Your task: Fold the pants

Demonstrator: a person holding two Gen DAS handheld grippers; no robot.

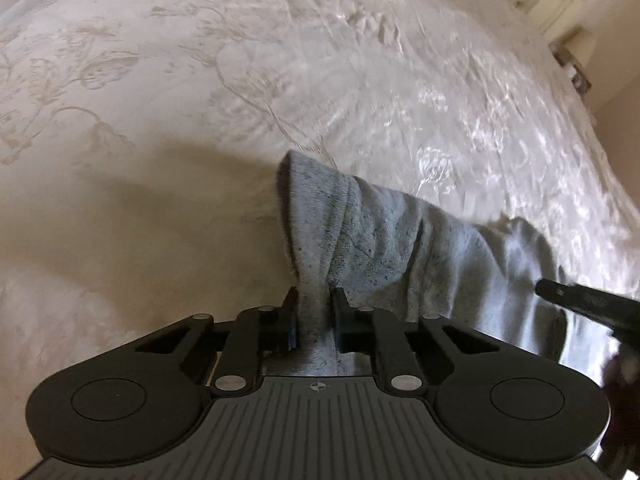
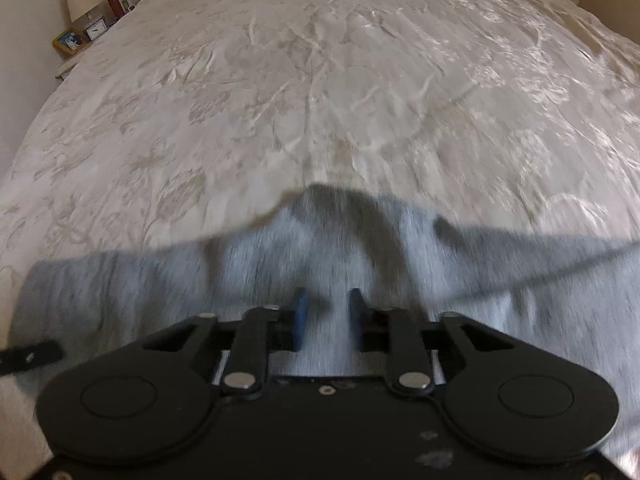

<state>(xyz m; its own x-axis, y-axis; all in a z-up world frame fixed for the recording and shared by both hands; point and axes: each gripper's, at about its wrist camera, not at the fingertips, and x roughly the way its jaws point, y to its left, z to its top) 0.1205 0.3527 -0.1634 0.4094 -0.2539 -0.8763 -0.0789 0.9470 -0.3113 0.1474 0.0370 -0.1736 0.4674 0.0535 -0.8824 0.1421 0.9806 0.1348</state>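
Nearest, the left gripper point(image 1: 315, 300) is pinched narrow on a gathered edge of the grey pants point(image 1: 384, 240), the fabric rising in soft folds between its 2 black fingers. The right gripper point(image 2: 327, 305) has pants point(image 2: 256, 264) cloth between its 2 fingers too, though motion blur leaves it unclear whether the jaws truly bite. The pants are 1 heathered, fleecy knit garment, held across the near part of the bed point(image 2: 320, 80). Beyond them the bedspread point(image 1: 240, 60), a shiny, wrinkled cream satin with a woven floral pattern, runs open to its far edge. By the far left corner stands 1 nightstand point(image 2: 66, 65) with 1 lamp point(image 2: 82, 0), 1 clock point(image 2: 96, 31) and 1 framed picture point(image 2: 69, 40).
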